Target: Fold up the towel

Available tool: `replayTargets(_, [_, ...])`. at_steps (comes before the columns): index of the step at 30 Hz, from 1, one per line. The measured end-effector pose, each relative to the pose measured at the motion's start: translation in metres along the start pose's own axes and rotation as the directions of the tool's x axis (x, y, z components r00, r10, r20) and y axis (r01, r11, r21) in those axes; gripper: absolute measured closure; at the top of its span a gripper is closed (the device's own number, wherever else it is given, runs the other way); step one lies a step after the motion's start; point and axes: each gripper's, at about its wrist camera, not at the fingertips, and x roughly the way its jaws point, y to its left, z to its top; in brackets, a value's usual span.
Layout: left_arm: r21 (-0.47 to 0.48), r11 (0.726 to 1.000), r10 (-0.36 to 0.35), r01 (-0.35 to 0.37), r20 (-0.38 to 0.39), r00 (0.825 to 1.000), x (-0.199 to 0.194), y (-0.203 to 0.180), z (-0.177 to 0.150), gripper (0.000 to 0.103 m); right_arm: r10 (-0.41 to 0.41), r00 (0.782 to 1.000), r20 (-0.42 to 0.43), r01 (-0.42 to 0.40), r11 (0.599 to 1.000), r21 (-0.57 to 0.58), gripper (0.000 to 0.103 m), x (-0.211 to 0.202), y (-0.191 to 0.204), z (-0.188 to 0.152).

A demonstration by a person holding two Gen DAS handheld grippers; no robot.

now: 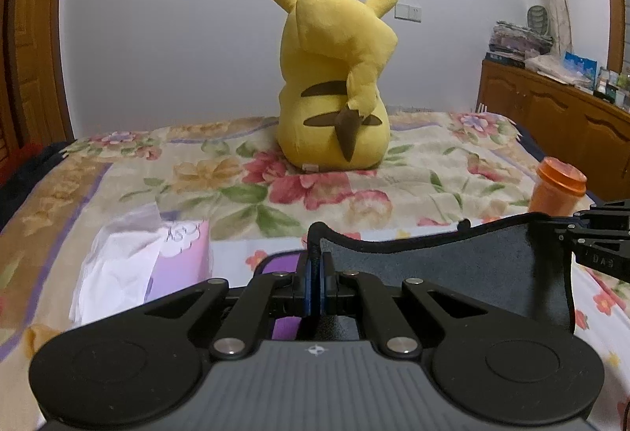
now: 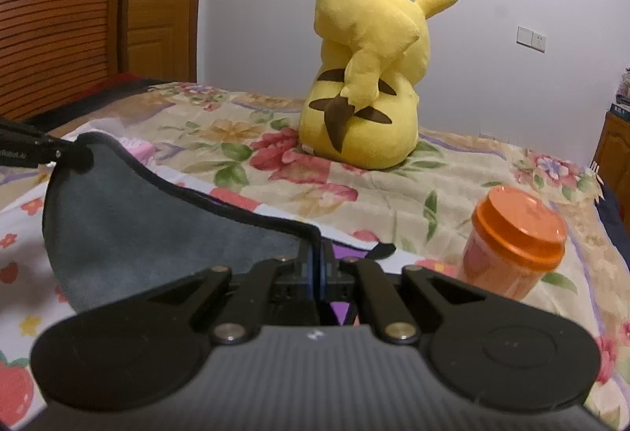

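A dark grey towel with a black hem (image 1: 453, 265) hangs stretched between my two grippers above the bed. My left gripper (image 1: 316, 254) is shut on its left top corner. My right gripper (image 2: 318, 254) is shut on its right top corner; the towel (image 2: 157, 218) spreads to the left in that view. The right gripper also shows at the right edge of the left wrist view (image 1: 598, 246), and the left gripper at the left edge of the right wrist view (image 2: 23, 151). Something purple (image 1: 283, 265) shows under the towel.
A floral bedspread (image 1: 275, 187) covers the bed. A yellow Pikachu plush (image 1: 334, 88) sits at the far middle. An orange lidded jar (image 2: 512, 238) stands to the right. A pink tissue pack with white tissue (image 1: 145, 258) lies to the left. A wooden cabinet (image 1: 551, 108) stands at the right.
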Motion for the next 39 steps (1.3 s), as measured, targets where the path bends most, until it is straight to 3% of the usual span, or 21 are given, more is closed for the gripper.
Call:
replayTargets(17, [-0.013,0.999,0.052,-0.051,0.073,0.996,0.035,0.01,0.024,0.097,-0.027,0.999,0.047,0.027,1.0,0.001,0.099,0.041,-0.016,0.019])
replayTargets(30, [-0.032,0.994,0.1,-0.101,-0.028,0.995,0.111,0.023,0.0,0.097,-0.02,0.999,-0.049,0.019,1.0,-0.018,0.099,0.102,-0.017,-0.002])
replayTargets(39, [-0.021,0.99,0.138,-0.14,-0.082,0.987,0.127,0.025,-0.007,0.093,-0.025,0.996,-0.085,0.024,1.0,-0.008,0.099,0.116,-0.017,-0.009])
